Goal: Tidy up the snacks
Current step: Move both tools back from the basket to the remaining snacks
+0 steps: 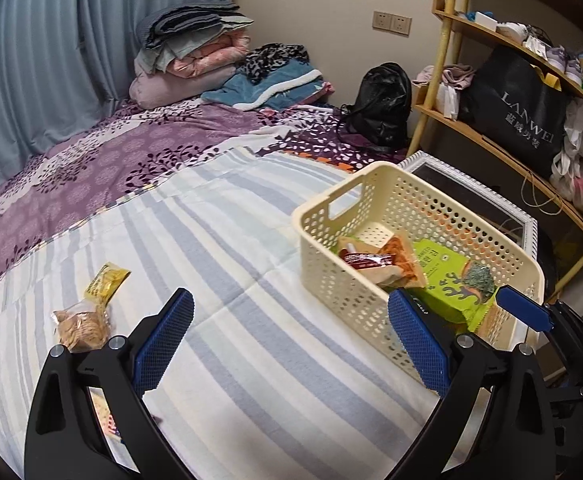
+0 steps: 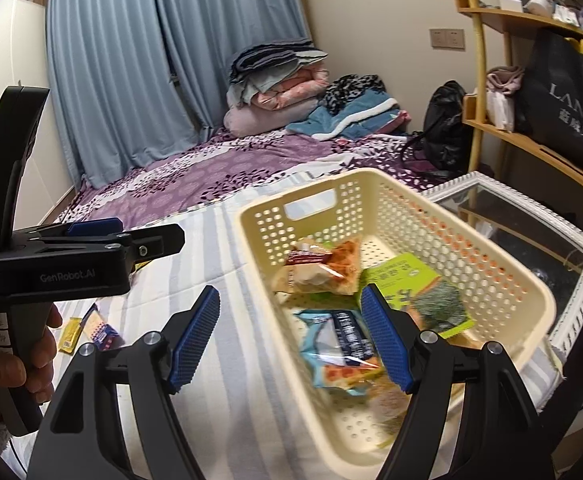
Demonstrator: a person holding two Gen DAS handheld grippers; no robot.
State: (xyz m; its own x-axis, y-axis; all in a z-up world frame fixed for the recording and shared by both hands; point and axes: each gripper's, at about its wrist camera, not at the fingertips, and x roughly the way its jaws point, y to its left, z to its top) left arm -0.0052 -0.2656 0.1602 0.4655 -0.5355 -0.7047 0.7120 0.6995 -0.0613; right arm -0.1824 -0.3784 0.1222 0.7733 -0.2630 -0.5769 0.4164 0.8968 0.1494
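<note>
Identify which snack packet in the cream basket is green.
The flat green seaweed-snack packet lying against the far-right side of the cream perforated plastic basket. The other packets beside it are orange, dark red or light blue.

- We're in a home bedroom: a bed (image 1: 139,168) with purple floral bedding.
- Folded blankets (image 1: 195,48) stacked against blue curtains (image 1: 51,60).
- A wooden shelf (image 1: 503,148) crammed with bags and shoes.
</note>
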